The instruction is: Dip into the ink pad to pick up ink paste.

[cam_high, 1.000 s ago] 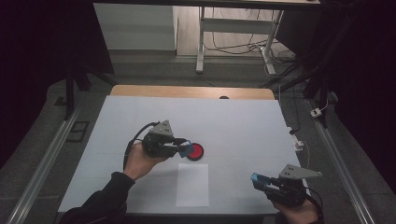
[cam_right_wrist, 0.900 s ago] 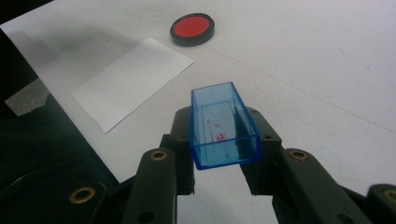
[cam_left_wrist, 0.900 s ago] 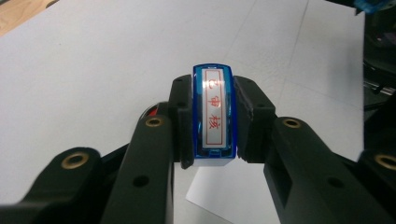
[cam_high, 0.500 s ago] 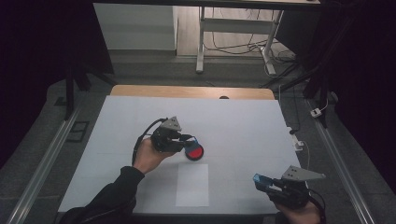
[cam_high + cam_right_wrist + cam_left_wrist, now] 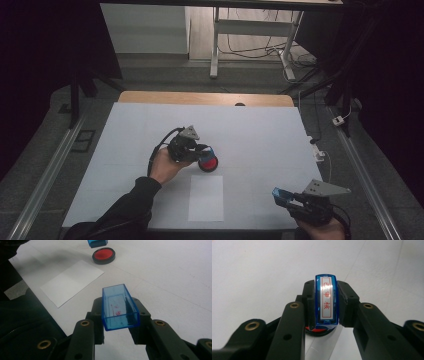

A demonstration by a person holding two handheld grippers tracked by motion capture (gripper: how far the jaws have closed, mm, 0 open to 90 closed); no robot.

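Left gripper clamps the blue stamp by its long sides, poised just above the red ink pad — I'm working it remotely. Right gripper pinches the stamp's clear blue cap, well off from the pad, beyond the white paper sheet. Light, rigid, slick plastic, I judge — grip the flat flanks squarely, or it may twist.

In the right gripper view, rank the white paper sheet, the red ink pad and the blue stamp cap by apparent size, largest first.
1. White paper sheet, largest.
2. Blue stamp cap, though it sits right at the camera in the hand-held gripper, so its size is exaggerated.
3. Red ink pad, smallest and farther off.
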